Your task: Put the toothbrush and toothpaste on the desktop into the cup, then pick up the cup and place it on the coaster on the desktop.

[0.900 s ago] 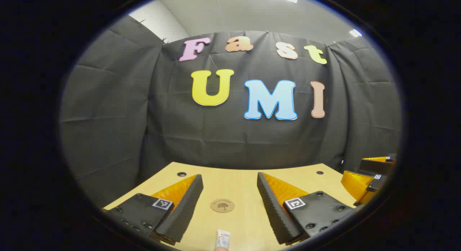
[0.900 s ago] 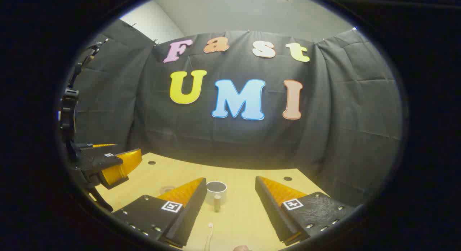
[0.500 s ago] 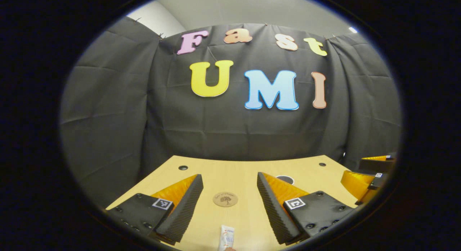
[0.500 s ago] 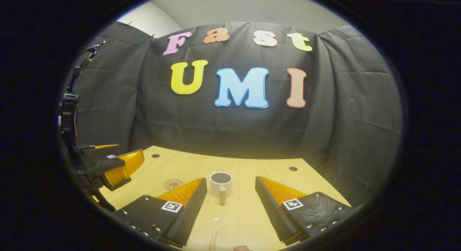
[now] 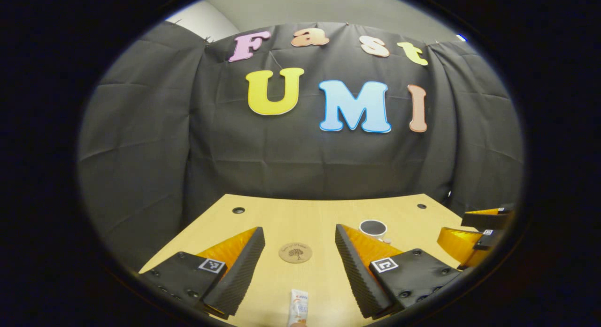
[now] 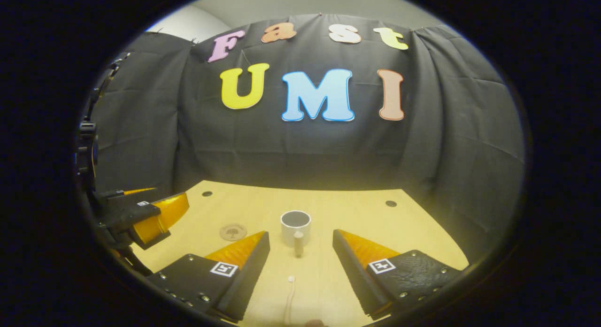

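In the left gripper view, a white toothpaste tube [image 5: 299, 307] lies on the wooden desktop between the fingers of my open left gripper [image 5: 299, 246], near the bottom edge. A round brown coaster [image 5: 295, 252] lies just beyond it, and a white cup [image 5: 373, 228] stands farther right. In the right gripper view, the cup [image 6: 296, 226] with its handle toward me stands ahead of my open right gripper [image 6: 300, 246]. A thin white toothbrush [image 6: 289, 296] lies between its fingers, head pointing to the cup. The coaster [image 6: 233, 231] lies left of the cup.
The right gripper [image 5: 474, 233] shows at the left gripper view's right edge; the left gripper [image 6: 141, 216] and its mount show at the right gripper view's left edge. The desktop [image 6: 357, 219] has small round holes near its back corners and ends at the black cloth wall.
Both views have tilted downward, so more of the desktop shows. The cup has come into the left gripper view. The toothbrush and toothpaste show further into view. Both grippers stay open.
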`<state>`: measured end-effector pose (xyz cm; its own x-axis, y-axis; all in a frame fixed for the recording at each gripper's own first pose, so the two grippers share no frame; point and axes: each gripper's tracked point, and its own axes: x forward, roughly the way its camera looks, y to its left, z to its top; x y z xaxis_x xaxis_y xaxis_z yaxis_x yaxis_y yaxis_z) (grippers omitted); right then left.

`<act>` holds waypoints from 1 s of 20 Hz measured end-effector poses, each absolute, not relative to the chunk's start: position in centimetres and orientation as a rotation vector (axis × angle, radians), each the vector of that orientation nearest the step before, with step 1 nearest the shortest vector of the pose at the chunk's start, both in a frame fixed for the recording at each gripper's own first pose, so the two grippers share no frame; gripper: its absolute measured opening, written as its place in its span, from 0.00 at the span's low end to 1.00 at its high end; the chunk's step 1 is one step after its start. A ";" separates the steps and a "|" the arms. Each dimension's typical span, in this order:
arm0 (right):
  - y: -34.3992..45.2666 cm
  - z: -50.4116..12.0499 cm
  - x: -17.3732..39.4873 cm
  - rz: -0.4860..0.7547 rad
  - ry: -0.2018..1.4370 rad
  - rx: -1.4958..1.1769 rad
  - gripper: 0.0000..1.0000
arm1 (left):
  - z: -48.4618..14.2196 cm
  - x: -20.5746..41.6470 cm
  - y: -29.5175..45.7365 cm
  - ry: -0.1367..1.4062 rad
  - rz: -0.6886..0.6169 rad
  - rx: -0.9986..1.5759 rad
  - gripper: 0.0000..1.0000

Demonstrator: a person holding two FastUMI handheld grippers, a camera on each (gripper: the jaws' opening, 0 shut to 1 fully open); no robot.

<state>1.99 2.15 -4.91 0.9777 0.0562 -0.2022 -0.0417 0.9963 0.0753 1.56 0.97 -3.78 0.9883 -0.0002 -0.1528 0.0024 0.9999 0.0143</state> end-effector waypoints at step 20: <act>5.3 -19.6 1.6 0.085 0.824 0.139 0.88 | -20.0 1.6 2.0 0.784 0.001 -0.037 0.97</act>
<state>1.56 5.28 -19.56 0.6766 0.1297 -0.7248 -0.0215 0.9874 0.1566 1.56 1.99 -19.95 0.7080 -0.0127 -0.7061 -0.0150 0.9993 -0.0329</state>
